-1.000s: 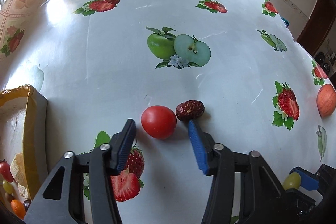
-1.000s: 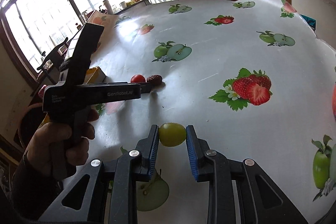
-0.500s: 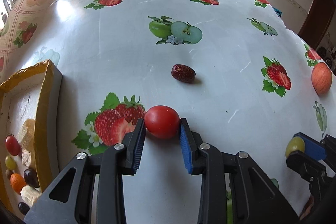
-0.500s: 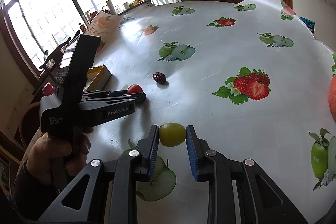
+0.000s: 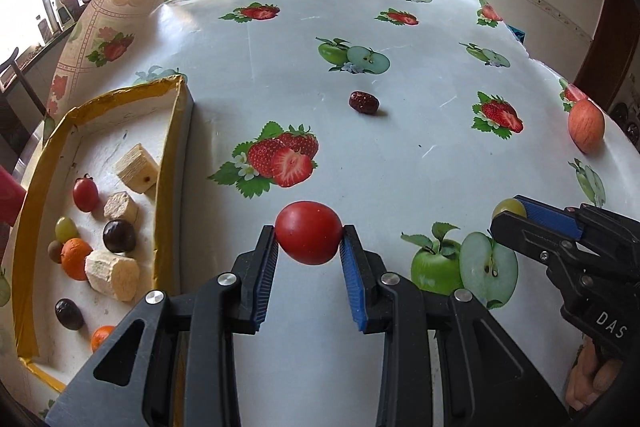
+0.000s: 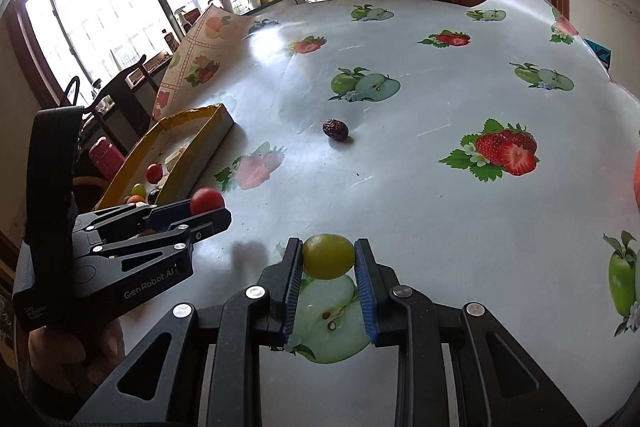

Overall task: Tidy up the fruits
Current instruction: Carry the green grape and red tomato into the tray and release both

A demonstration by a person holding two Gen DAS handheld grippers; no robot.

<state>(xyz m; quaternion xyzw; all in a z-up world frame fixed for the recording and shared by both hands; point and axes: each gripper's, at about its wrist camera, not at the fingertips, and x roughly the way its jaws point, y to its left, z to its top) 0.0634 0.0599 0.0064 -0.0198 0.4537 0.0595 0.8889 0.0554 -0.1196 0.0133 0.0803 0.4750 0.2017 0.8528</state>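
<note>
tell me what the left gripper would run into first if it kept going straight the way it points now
Probably the dried red date. The left gripper, shut on the red tomato, points across the tablecloth, with the date slightly right of its line. Depth is unclear, so it might pass beside it.

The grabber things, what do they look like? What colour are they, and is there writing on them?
Both are black plastic clamps with two long fingers, blue ribbed pads inside and round silver screws. The left gripper has a tall black handle and white writing that says "GenRobot.AI". The right gripper shows white letters "DAS". A bare hand holds the left one. No cables show.
</note>
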